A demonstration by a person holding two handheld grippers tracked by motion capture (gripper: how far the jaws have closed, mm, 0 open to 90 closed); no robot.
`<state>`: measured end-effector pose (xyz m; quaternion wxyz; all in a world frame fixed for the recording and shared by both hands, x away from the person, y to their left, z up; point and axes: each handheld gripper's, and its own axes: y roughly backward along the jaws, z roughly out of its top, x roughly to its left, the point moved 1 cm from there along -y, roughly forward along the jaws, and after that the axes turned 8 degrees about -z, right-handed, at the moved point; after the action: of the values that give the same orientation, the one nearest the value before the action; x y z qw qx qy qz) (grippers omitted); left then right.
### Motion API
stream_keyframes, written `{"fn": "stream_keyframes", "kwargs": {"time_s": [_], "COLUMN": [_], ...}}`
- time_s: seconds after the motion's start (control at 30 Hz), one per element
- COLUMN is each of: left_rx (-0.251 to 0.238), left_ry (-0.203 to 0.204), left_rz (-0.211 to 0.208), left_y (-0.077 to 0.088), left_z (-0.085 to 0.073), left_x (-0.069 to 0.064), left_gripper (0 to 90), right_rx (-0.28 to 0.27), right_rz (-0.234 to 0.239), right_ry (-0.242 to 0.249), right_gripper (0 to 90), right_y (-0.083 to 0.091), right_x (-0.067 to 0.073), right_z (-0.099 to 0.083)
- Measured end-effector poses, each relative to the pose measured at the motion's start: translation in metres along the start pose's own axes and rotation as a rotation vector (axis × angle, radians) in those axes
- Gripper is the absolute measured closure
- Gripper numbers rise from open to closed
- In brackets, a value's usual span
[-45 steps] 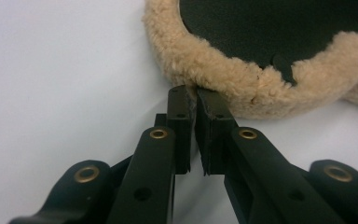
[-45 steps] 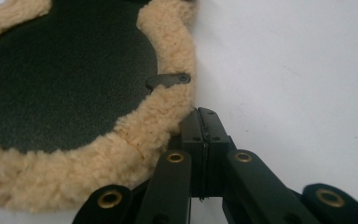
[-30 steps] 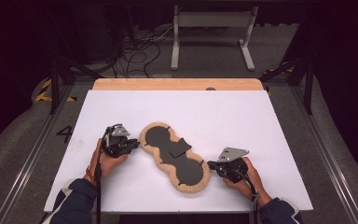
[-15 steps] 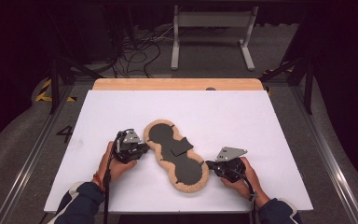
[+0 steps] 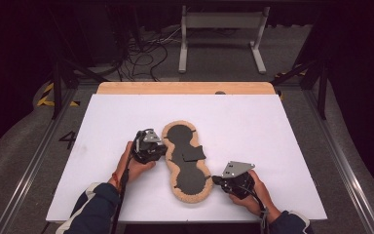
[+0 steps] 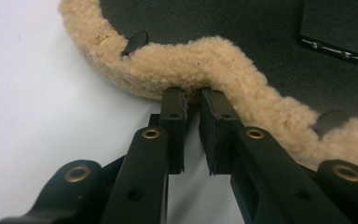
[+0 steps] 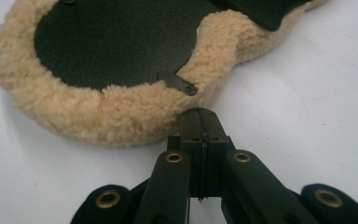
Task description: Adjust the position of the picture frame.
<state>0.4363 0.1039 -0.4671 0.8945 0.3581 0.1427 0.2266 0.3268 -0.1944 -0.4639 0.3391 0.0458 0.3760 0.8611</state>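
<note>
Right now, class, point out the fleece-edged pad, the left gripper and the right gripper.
fleece-edged pad (image 5: 191,180), high view, dark lower lobe.
left gripper (image 6: 193,100), left gripper view, between its fingertips at the fleece.
right gripper (image 7: 201,116), right gripper view, closed fingertips.

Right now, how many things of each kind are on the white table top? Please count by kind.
Fleece-edged pad: 1
Grippers, left gripper and right gripper: 2
Total: 3

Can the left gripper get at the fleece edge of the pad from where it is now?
Probably yes. The left gripper sits right at the narrow waist of the fleece pad, its fingers slightly apart and touching the fleece edge. Nothing lies between them; bare white table surrounds it.
</note>
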Motion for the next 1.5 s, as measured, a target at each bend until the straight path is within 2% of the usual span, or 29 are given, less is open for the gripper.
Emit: {"fn": "stream_keyframes", "kwargs": {"time_s": [0.1, 0.27, 0.33, 0.4, 0.5, 0.6, 0.67, 0.7, 0.73, 0.77, 0.9, 1.03, 1.17, 1.33, 1.5], "left_rx": [-0.018, -0.033, -0.038, -0.038, -0.035, -0.055, -0.058, -0.058, -0.066, -0.060, -0.054, -0.047, -0.043, -0.040, -0.043], "left_ry": [0.022, 0.005, 0.021, 0.015, 0.004, 0.006, -0.021, -0.021, -0.037, -0.047, -0.050, -0.030, -0.026, -0.029, -0.021], "left_rz": [-0.027, -0.034, -0.043, -0.031, -0.025, -0.050, -0.044, -0.044, -0.057, -0.057, -0.061, -0.057, -0.047, -0.055, -0.057], "left_y": [-0.005, -0.012, -0.013, -0.015, -0.011, 0.001, 0.014, 0.014, 0.024, 0.027, 0.033, 0.029, 0.019, 0.011, 0.010], "left_z": [0.003, 0.008, 0.010, 0.012, 0.010, 0.006, 0.002, 0.002, -0.004, -0.007, -0.015, -0.017, -0.013, -0.006, -0.005], "left_x": [0.003, 0.005, 0.007, 0.008, 0.010, 0.008, 0.004, 0.004, -0.004, -0.008, -0.015, -0.013, -0.009, -0.009, -0.008], "left_gripper": [83.2, 84.9, 85.3, 83.4, 81.8, 84.5, 86.2, 86.9, 87.1, 87.1, 86.0, 84.4, 84.3, 85.5, 86.0], "right_rx": [-0.001, -0.006, -0.007, -0.011, -0.007, -0.012, -0.019, -0.027, -0.034, -0.037, -0.044, -0.039, -0.027, -0.031, -0.031], "right_rz": [0.010, 0.041, 0.054, 0.064, 0.062, 0.084, 0.062, 0.052, 0.029, 0.018, 0.009, 0.010, 0.003, 0.009, 0.016], "right_ry": [0.009, 0.028, 0.036, 0.042, 0.052, 0.042, 0.036, 0.023, 0.006, -0.005, -0.039, -0.028, -0.031, -0.036, -0.024], "right_gripper": [90.0, 90.0, 90.0, 90.0, 90.0, 90.0, 90.0, 90.0, 90.0, 90.0, 90.0, 90.0, 90.0, 90.0, 90.0], "right_y": [0.002, 0.002, 0.002, 0.001, 0.000, 0.000, 0.002, 0.003, 0.004, 0.005, 0.004, -0.001, -0.007, -0.010, -0.011], "right_x": [0.005, 0.014, 0.018, 0.020, 0.026, 0.022, 0.018, 0.016, 0.012, 0.010, 0.004, 0.007, 0.007, 0.006, 0.010], "right_z": [0.000, 0.001, 0.003, 0.003, 0.006, 0.005, 0.005, 0.005, 0.005, 0.005, 0.004, 0.006, 0.007, 0.008, 0.009]}}
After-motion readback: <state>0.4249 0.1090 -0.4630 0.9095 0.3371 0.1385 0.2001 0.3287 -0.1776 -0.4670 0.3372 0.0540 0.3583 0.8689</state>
